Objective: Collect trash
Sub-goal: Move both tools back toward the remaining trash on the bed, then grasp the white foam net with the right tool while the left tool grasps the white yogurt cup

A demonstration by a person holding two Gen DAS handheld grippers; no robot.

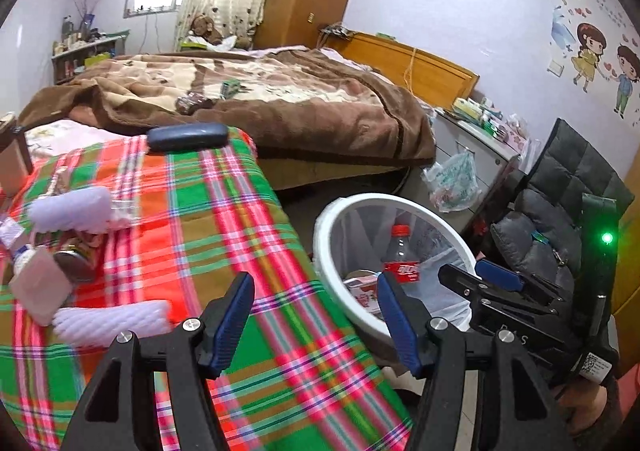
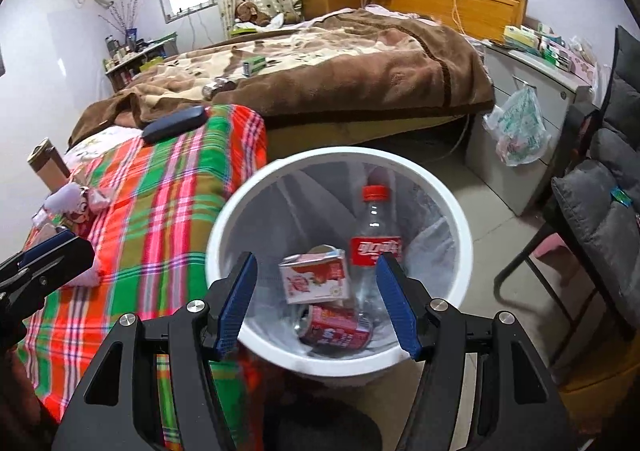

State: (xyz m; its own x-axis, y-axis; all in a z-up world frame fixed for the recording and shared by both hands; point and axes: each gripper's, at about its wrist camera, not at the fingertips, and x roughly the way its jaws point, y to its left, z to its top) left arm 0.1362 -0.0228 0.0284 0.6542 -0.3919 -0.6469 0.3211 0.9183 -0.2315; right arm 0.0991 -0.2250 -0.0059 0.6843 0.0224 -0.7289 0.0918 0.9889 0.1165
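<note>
A white round trash bin [image 2: 460, 219] with a clear liner stands on the floor beside the plaid-covered table [image 1: 208, 219]. Inside lie a cola bottle [image 2: 374, 239], a strawberry milk carton [image 2: 314, 279] and a red can [image 2: 336, 329]. My right gripper [image 2: 316, 273] is open and empty, held above the bin's near rim. My left gripper [image 1: 316, 293] is open and empty over the table's right edge, the bin [image 1: 332, 219] to its right. On the table's left lie white foam wraps [image 1: 72, 209], [image 1: 112, 321], a small box [image 1: 36, 289] and a dark jar [image 1: 74, 265].
A dark glasses case [image 1: 187, 136] lies at the table's far end. A bed with a brown blanket [image 1: 256, 91] is behind. A grey chair [image 2: 600, 211] stands right of the bin, and a plastic bag [image 2: 518, 131] hangs on a cabinet.
</note>
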